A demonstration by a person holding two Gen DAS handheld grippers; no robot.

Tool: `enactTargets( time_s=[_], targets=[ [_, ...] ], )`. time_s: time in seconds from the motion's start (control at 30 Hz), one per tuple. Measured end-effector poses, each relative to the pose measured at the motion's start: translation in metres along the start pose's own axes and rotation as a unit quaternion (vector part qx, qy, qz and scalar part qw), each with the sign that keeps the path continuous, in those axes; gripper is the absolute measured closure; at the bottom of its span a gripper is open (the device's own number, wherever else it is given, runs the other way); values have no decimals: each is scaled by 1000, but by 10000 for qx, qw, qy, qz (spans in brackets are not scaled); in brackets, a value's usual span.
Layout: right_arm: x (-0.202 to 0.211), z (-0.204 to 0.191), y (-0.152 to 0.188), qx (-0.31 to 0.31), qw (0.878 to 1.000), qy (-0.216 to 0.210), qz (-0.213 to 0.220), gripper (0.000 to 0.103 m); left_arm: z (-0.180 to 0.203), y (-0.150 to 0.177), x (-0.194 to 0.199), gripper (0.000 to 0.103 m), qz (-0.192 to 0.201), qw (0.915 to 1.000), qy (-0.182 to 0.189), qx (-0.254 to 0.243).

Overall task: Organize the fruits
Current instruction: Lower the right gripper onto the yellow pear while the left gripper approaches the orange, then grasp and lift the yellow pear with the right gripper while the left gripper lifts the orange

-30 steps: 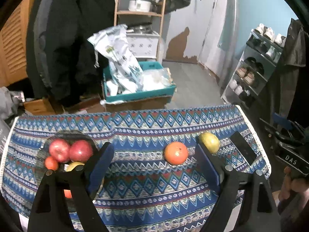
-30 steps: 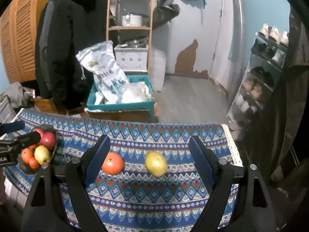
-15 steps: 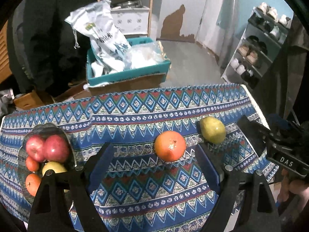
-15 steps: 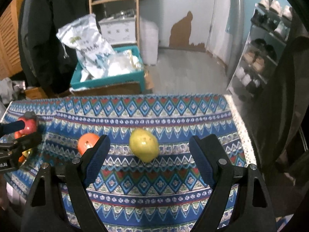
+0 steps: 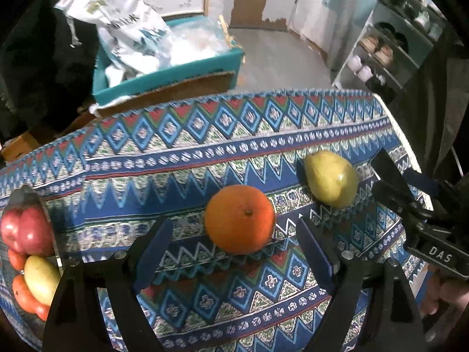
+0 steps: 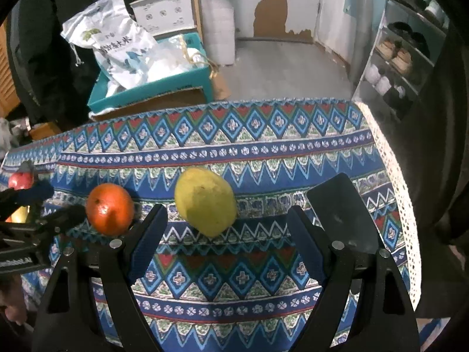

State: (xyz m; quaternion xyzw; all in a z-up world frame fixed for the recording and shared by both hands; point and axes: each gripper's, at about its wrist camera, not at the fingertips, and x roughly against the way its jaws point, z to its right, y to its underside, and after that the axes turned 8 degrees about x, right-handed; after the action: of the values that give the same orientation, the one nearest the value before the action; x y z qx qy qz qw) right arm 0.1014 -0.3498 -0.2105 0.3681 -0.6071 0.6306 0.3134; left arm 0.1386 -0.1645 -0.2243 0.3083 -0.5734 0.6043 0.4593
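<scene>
both grippers have dropped toward the table since the earlier frames, so the patterned tablecloth (image 5: 205, 152) now fills most of each view and the two loose fruits loom larger between the fingers. largest first: the cloth is soft and rippled under the fruit, so a finger catching it could drag everything on it. the bowl (image 5: 29, 193) of apples and small fruit sits at the far left edge of the table, already piled; adding to it carelessly could roll one out. the left gripper (image 5: 231, 252) has its fingers spread wide with nothing between the pads, the orange (image 5: 239, 223) lying just ahead of them on the cloth. the right gripper (image 6: 225, 234) is likewise spread and empty, with the pear (image 6: 205, 201) just ahead of its gap. the two fruits lie near each other, and each gripper shows at the edge of the other's view, so the tools could knock together, or one finger could nudge the neighbouring fruit. both fruits are round and would roll if struck off-centre. a dark flat thing (image 6: 343, 211), perhaps a phone, lies beside the right finger and could be bumped.
</scene>
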Motion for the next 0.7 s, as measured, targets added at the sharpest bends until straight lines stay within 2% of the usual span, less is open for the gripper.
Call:
enactTargets(
  time_s=[0.13, 0.43, 0.5, 0.57, 0.7],
  targets=[
    [-8, 3, 0, -33, 10000, -32, -74, 19, 3, -1, -19, 16, -171, 9998, -73, -31],
    [-25, 2, 1, 98, 9996, -182, -197, 20, -4, -2, -46, 17, -493, 9983, 25, 319],
    [-30, -2, -1, 171, 9994, -222, -211, 19, -6, -2, -48, 27, -454, 9981, 108, 400],
    [-35, -5, -3, 248, 9991, -255, -224, 19, -6, -4, -50, 32, -479, 9976, 270, 429],
    [-45, -9, -9, 327, 9985, -347, -264, 19, -7, -4, -53, 32, -469, 9976, 318, 397]
  ],
)
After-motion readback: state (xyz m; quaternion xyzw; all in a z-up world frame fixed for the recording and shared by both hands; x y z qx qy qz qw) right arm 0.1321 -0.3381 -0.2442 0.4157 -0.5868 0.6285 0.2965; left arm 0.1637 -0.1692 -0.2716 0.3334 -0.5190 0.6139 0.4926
